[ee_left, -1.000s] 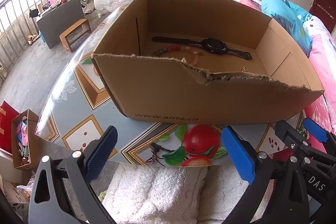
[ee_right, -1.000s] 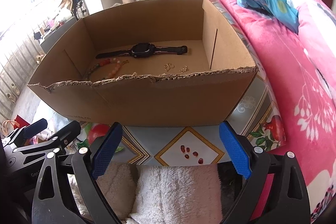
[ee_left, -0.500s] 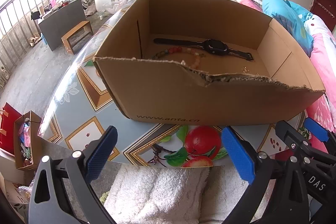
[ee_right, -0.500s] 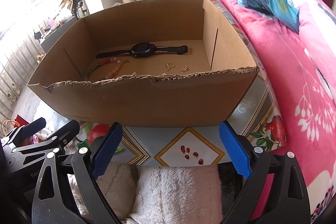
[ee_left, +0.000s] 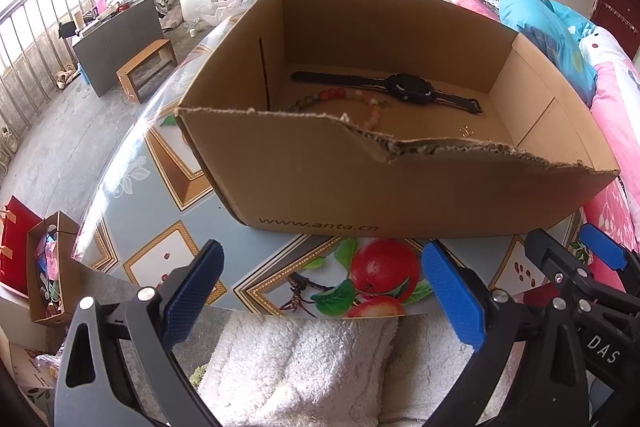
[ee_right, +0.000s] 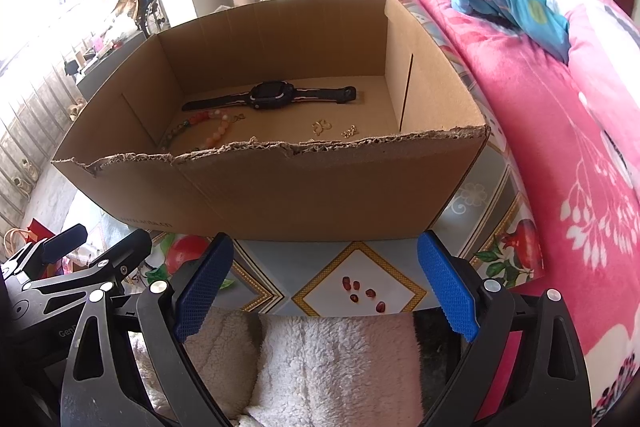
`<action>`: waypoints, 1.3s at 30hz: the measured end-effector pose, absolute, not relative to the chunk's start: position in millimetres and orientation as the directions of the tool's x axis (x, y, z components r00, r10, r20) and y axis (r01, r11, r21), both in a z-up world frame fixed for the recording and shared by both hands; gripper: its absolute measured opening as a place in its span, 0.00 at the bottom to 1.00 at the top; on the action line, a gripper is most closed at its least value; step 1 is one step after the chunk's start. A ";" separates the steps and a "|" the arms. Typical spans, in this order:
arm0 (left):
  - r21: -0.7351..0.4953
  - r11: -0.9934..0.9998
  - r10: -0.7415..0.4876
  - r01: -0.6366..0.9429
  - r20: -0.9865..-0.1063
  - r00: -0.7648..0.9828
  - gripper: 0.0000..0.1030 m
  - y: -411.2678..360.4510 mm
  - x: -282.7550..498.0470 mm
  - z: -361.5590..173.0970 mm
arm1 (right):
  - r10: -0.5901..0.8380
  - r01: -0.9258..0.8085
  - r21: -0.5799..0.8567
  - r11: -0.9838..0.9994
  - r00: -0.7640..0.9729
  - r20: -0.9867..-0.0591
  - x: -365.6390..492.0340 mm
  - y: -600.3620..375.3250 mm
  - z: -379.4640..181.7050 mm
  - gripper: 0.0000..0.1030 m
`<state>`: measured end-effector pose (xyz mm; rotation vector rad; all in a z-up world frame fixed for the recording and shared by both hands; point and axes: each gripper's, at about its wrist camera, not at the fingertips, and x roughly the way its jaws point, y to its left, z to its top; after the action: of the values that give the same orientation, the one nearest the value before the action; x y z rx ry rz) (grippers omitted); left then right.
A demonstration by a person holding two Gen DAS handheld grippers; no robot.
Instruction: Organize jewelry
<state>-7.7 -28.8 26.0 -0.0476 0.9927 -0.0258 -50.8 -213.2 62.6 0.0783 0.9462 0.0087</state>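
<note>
Your left gripper (ee_left: pixel 322 293) hangs spread before the cardboard box (ee_left: pixel 400 187) holding watch (ee_left: pixel 410 87) and bead bracelet (ee_left: pixel 352 99).

The box (ee_left: pixel 320 183) is plain brown corrugated cardboard, matt, with a ragged torn top edge where the fluting shows; the table (ee_left: pixel 152 227) has a glossy printed covering that throws glare; the watch (ee_right: pixel 276 95) looks like matt black plastic or rubber; the bead bracelet (ee_right: pixel 212 127) is smooth and a bit shiny, glass or stone, can't tell which; the little earrings (ee_right: pixel 322 126) look like gold-tone metal; both gripper pads (ee_right: pixel 204 283) are blue textured rubbery stuff on smooth black plastic frames; the cloth (ee_right: pixel 320 367) below is fluffy white fleece; the blanket (ee_right: pixel 540 131) is soft pink plush.
</note>
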 end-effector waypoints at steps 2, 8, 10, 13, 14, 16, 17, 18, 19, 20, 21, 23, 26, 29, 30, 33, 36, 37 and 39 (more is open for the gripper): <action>-0.051 0.999 -0.042 0.000 -0.836 0.547 0.94 -29.0 -7.5 25.9 | 0.039 0.026 0.067 0.997 0.585 -0.810 -51.2 -213.6 63.2 0.87; -0.049 0.999 -0.042 0.002 -0.840 0.541 0.95 -30.0 -5.4 26.0 | 0.037 0.024 0.062 0.998 0.579 -0.814 -48.6 -214.6 62.9 0.87; -0.046 0.999 -0.040 0.002 -0.840 0.541 0.95 -30.5 -4.3 26.1 | 0.038 0.023 0.063 0.998 0.577 -0.816 -47.8 -214.8 62.7 0.87; -0.043 0.999 -0.038 0.002 -0.843 0.536 0.95 -31.0 -3.1 25.6 | 0.036 0.024 0.061 0.998 0.572 -0.819 -46.0 -215.1 62.3 0.87; -0.042 0.999 -0.036 0.002 -0.844 0.535 0.94 -31.4 -2.3 25.5 | 0.036 0.024 0.060 0.998 0.571 -0.820 -45.9 -215.3 62.2 0.87; -0.039 0.999 -0.035 0.003 -0.845 0.533 0.94 -31.3 -1.7 25.1 | 0.035 0.023 0.059 0.998 0.569 -0.822 -45.3 -215.2 62.0 0.87; -0.039 0.999 -0.035 0.003 -0.846 0.533 0.95 -31.3 -1.7 25.0 | 0.035 0.022 0.058 0.998 0.568 -0.823 -44.9 -215.3 61.9 0.87; -0.038 0.999 -0.034 0.003 -0.846 0.532 0.94 -31.7 -1.4 24.8 | 0.036 0.022 0.059 0.998 0.567 -0.823 -44.4 -215.4 61.7 0.87; -0.037 0.999 -0.033 0.002 -0.846 0.532 0.95 -31.4 -1.4 24.9 | 0.035 0.023 0.058 0.998 0.567 -0.823 -44.3 -214.8 61.6 0.87; -0.038 0.999 -0.033 0.003 -0.846 0.533 0.94 -31.6 -1.3 24.9 | 0.035 0.022 0.057 0.998 0.566 -0.824 -43.8 -214.7 61.3 0.87; -0.037 0.999 -0.032 0.003 -0.846 0.532 0.94 -31.6 -1.0 24.7 | 0.035 0.021 0.057 0.998 0.565 -0.824 -43.2 -214.7 61.1 0.87; -0.037 0.999 -0.032 0.002 -0.846 0.533 0.94 -31.8 -1.1 24.7 | 0.036 0.020 0.057 0.998 0.565 -0.824 -42.4 -214.6 60.9 0.87; -0.035 0.999 -0.031 0.002 -0.846 0.532 0.94 -31.8 -0.4 24.1 | 0.034 0.022 0.057 0.998 0.565 -0.825 -42.8 -213.8 61.3 0.87; -0.035 0.999 -0.031 0.002 -0.846 0.532 0.94 -32.1 -0.4 24.2 | 0.033 0.023 0.056 0.998 0.564 -0.825 -42.4 -213.9 61.5 0.87; -0.035 0.999 -0.031 0.003 -0.847 0.531 0.94 -32.0 -0.1 24.1 | 0.034 0.022 0.056 0.998 0.564 -0.825 -42.4 -213.7 61.7 0.87; -0.034 0.999 -0.031 0.003 -0.847 0.530 0.94 -31.7 0.0 23.2 | 0.034 0.024 0.057 0.998 0.563 -0.826 -41.8 -213.9 61.7 0.87; -0.036 0.999 -0.032 0.003 -0.847 0.531 0.94 -32.4 0.2 23.6 | 0.033 0.023 0.056 0.998 0.563 -0.825 -41.6 -214.1 61.4 0.87; -0.036 0.999 -0.031 0.002 -0.847 0.531 0.94 -32.3 0.2 23.6 | 0.033 0.023 0.056 0.998 0.563 -0.826 -41.6 -214.1 61.4 0.87; -0.036 0.999 -0.031 0.002 -0.847 0.531 0.94 -32.4 0.2 23.8 | 0.033 0.022 0.055 0.998 0.563 -0.825 -41.9 -214.0 61.2 0.87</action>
<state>0.2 -32.4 23.8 -0.0313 1.0110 -0.0200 -41.9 -214.0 61.2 0.0613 0.9723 0.0061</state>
